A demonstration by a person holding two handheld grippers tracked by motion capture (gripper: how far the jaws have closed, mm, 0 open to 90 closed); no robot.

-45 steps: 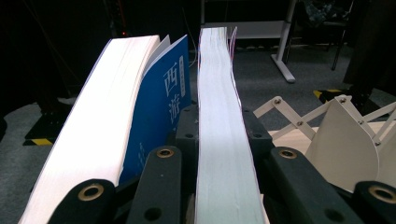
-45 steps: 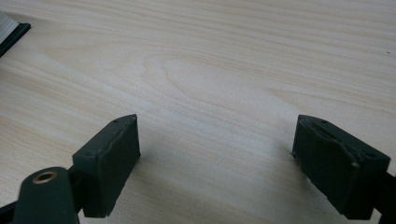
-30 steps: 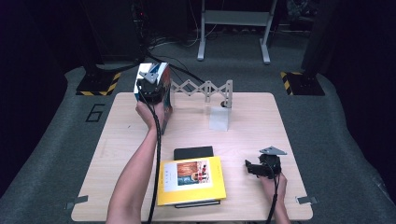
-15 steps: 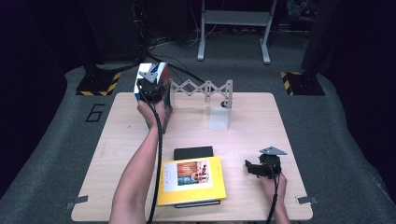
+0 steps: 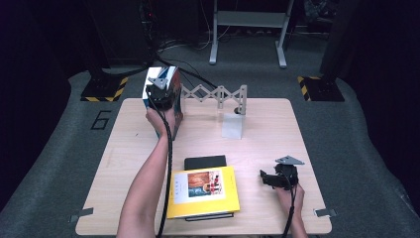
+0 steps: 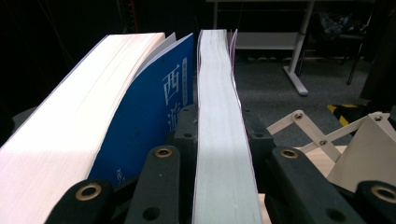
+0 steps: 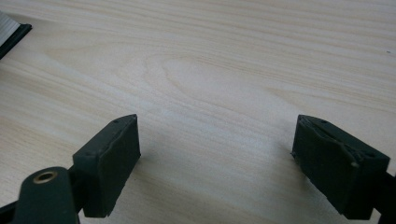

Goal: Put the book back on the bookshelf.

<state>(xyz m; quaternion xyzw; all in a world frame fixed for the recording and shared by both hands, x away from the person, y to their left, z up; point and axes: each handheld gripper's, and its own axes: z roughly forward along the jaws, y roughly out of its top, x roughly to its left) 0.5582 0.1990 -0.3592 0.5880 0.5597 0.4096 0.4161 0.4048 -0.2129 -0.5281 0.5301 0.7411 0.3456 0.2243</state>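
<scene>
A: White page edges first: the thick white-paged book with the purple cover (image 6: 224,140) stands upright between the jaws of the left gripper (image 5: 159,94), pinched from both sides. How would you set it down well?

B: Keep the pinch firm and the book vertical, I'd say. Just to its left, the blue-covered paperback with white lettering (image 6: 144,116) leans away, its pages fanning out. Slide the held book in beside it gently, so the blue one doesn't tip further.

A: And where does all this sit?

B: At the far left corner of the pale wooden desk (image 5: 124,144), where the beige accordion-style folding book rack (image 5: 218,94) begins. The rack stretches off to the right, so there is room alongside.

A: How deep is the book in the jaws?

B: Deep. In the left gripper view, its fore-edge runs straight up the middle, the jaws touching both covers low down. A grip that low could let the top sway, so a slow release seems wise.

A: Further right?

B: The large yellow book with a picture cover (image 5: 203,192) lies flat near the front edge, atop a black one. Beside it, the right gripper (image 5: 270,179) rests on the desk, its jaws spread wide over bare wood, holding nothing.
</scene>
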